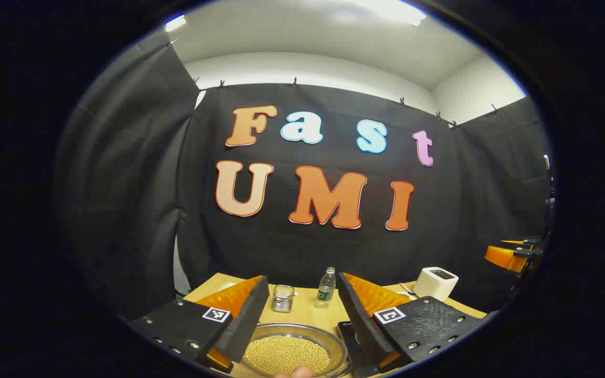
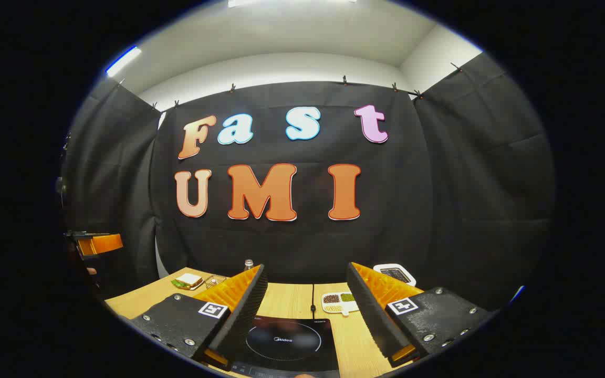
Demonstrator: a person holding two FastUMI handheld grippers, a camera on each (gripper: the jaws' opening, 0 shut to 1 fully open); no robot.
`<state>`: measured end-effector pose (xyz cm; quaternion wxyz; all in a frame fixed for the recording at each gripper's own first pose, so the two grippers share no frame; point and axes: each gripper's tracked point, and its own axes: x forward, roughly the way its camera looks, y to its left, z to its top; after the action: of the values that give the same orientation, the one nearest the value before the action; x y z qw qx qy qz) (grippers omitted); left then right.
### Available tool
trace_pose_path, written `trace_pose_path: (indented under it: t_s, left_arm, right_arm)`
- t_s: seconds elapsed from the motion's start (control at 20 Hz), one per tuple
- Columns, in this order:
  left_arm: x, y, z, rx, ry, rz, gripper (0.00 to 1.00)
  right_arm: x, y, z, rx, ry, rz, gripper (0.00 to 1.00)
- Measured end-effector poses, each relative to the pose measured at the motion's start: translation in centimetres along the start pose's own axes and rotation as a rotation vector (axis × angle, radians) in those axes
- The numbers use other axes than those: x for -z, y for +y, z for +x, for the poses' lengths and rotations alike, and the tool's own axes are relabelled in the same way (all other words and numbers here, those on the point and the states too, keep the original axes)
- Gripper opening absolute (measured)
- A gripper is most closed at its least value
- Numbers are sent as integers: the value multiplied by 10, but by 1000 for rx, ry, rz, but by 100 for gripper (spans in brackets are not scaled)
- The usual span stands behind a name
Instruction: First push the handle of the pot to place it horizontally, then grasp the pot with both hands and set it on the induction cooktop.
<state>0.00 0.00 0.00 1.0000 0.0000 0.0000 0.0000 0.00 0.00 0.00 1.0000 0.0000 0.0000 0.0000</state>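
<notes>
Between the spread fingers of the left gripper [image 1: 302, 320] sits the pot [image 1: 294, 352], a shallow metal pan filled with small yellow beans, at the table's [image 1: 308, 311] near edge. Behind it stand a wire basket [image 1: 283, 297] and a bottle [image 1: 326, 286]; a white box [image 1: 435, 283] sits toward the right edge. The right gripper [image 2: 308, 310], also spread, frames the cooktop [image 2: 287, 344], printed "Midea". A divided dish [image 2: 339, 302] of beans lies beyond it, a sandwich [image 2: 188, 281] near the far left corner.
</notes>
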Motion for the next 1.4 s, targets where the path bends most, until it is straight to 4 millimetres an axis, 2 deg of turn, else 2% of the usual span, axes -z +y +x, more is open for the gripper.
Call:
trace_pose_path:
  t_s: [0.1, 0.15, 0.2, 0.3, 0.35, 0.4, 0.55, 0.75, 0.95, 1.15, 1.25, 1.35, 1.4]
  left_arm:
    - [-2, 9, -2, 0, 21, -14, 84]
    - [-5, 4, -5, 28, 32, -76, 84]
    - [-15, 8, -6, 27, 20, -114, 84]
    - [-26, 44, -4, -83, -22, -36, 84]
    - [-23, 55, -6, -119, -17, 7, 82]
    - [-20, 55, -6, -125, -15, 30, 82]
    - [-21, 41, -9, -89, -24, 2, 84]
    - [-19, 49, -9, -129, -40, 50, 83]
    - [-13, 30, -8, -75, -28, 19, 84]
    - [-14, 32, -8, -86, -44, 68, 84]
    - [-13, 24, -8, -76, -48, 72, 88]
    - [-6, 12, -6, -28, -35, 58, 72]
    - [-3, 9, -9, -13, -26, 48, 72]
  right_arm:
    - [-2, 0, 1, -3, -7, 5, 95]
    - [-3, 0, 3, -2, -13, 7, 95]
    - [-3, 0, 5, -3, -17, 9, 95]
    - [-1, 1, 7, -10, -12, 12, 95]
    - [1, 0, 8, -12, -7, 12, 95]
    - [2, -1, 8, -9, -3, 11, 95]
    - [3, -8, 7, 8, -5, 2, 95]
    - [1, -4, 3, -16, 12, 5, 95]
    - [-8, -12, 1, -4, -2, 9, 95]
    - [-9, -18, -2, 3, -5, 9, 95]
    - [-8, -19, -2, 5, -4, 19, 95]
    - [-6, -18, -2, 2, 3, 21, 95]
    - [-5, -18, -1, 2, 6, 17, 95]
